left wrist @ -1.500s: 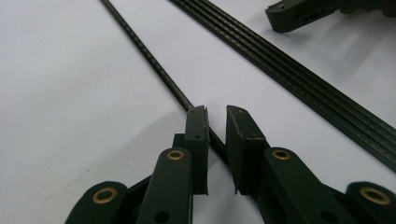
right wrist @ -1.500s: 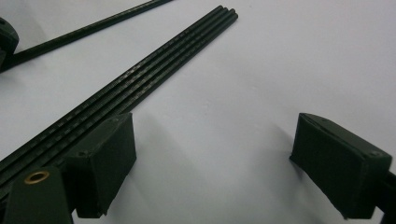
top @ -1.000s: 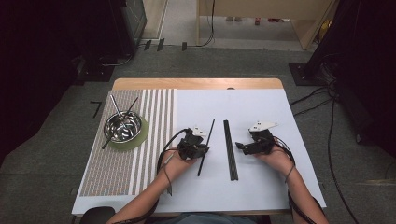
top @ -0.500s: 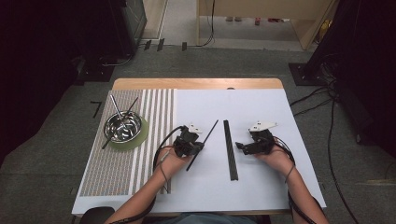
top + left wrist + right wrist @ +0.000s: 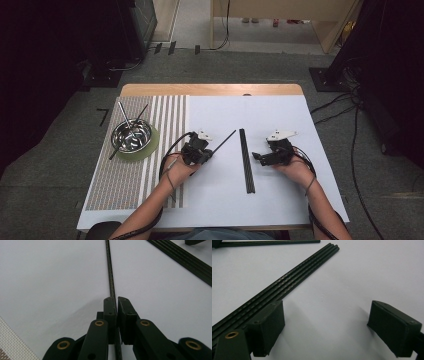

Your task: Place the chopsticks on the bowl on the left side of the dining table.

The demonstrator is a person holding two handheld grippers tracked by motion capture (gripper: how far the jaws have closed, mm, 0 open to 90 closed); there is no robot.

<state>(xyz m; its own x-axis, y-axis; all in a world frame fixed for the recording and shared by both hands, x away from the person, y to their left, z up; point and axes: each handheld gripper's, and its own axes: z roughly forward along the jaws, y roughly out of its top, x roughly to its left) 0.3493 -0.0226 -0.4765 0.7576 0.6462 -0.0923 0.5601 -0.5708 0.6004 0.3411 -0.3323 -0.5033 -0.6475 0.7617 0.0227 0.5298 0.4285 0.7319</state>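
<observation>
The left claw point(image 5: 204, 151) is clamped shut on one thin black rod point(image 5: 223, 142), which slants toward the far right corner of the counter point(image 5: 280, 200). Just beside it, mid-counter, a bundle of four black rods point(image 5: 246, 160) lies flat, running from near edge toward far edge. The right claw point(image 5: 259, 158) hovers next to the bundle, jaws spread wide, holding nothing. One steel bowl point(image 5: 132, 135) holding two sticks point(image 5: 125, 116) sits near the left edge.
</observation>
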